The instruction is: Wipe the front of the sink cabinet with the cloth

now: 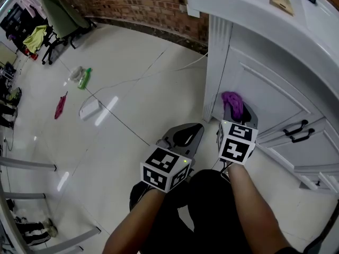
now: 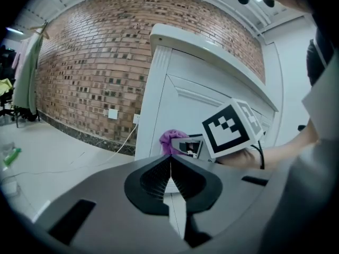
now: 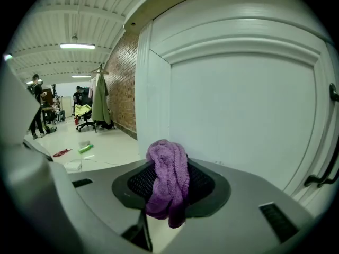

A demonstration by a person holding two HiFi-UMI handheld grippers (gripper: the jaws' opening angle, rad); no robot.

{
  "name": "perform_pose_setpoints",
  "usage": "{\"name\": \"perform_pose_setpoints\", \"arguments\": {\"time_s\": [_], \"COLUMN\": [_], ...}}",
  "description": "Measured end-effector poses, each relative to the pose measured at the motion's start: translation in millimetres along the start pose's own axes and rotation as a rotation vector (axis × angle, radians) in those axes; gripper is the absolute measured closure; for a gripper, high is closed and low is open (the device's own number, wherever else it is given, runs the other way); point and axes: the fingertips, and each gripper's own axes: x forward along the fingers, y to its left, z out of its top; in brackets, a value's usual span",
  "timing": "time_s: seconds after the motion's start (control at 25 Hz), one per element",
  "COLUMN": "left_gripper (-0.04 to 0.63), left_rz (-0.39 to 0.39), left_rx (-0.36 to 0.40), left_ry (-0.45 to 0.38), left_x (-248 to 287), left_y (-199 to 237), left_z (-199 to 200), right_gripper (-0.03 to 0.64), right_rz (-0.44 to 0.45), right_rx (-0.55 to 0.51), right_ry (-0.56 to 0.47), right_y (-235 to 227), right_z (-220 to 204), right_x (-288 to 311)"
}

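A purple cloth (image 1: 232, 103) is clamped in my right gripper (image 1: 237, 112), bunched and sticking out past the jaws. It is held at the left end of the white sink cabinet (image 1: 265, 97), by the corner post. In the right gripper view the cloth (image 3: 168, 181) hangs in front of the white door panel (image 3: 238, 120); I cannot tell whether they touch. My left gripper (image 1: 183, 137) is shut and empty, held over the floor left of the cabinet. In the left gripper view the jaws meet, and the cloth (image 2: 170, 140) shows beyond them.
Black door handles (image 1: 298, 131) sit on the cabinet front to the right. A white cable (image 1: 143, 77) runs across the tiled floor. A green bottle (image 1: 85, 78), a red rag (image 1: 60, 107) and a white box (image 1: 89, 109) lie at the left. Brick wall behind.
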Motion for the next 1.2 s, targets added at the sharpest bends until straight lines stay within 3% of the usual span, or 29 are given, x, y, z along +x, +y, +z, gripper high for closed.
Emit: {"name": "perform_pose_setpoints", "arguments": {"time_s": [0.6,1.2], "left_gripper": [0.591,0.591], "left_rz": [-0.041,-0.139], "left_rx": [0.012,0.018], "left_ry": [-0.014,-0.033], "left_x": [10.2,45.9], "left_y": [-21.5,-61.9], "left_z": [3.9,10.2], "right_gripper": [0.476,0.476], "right_rz": [-0.146,-0.302], "right_rx": [0.022,0.112], "right_ry": [-0.001,0.031], "right_y": [-66.3,-128.9], "right_z": [-18.6,-36.4], "right_x": [-34.8,-75.4]}}
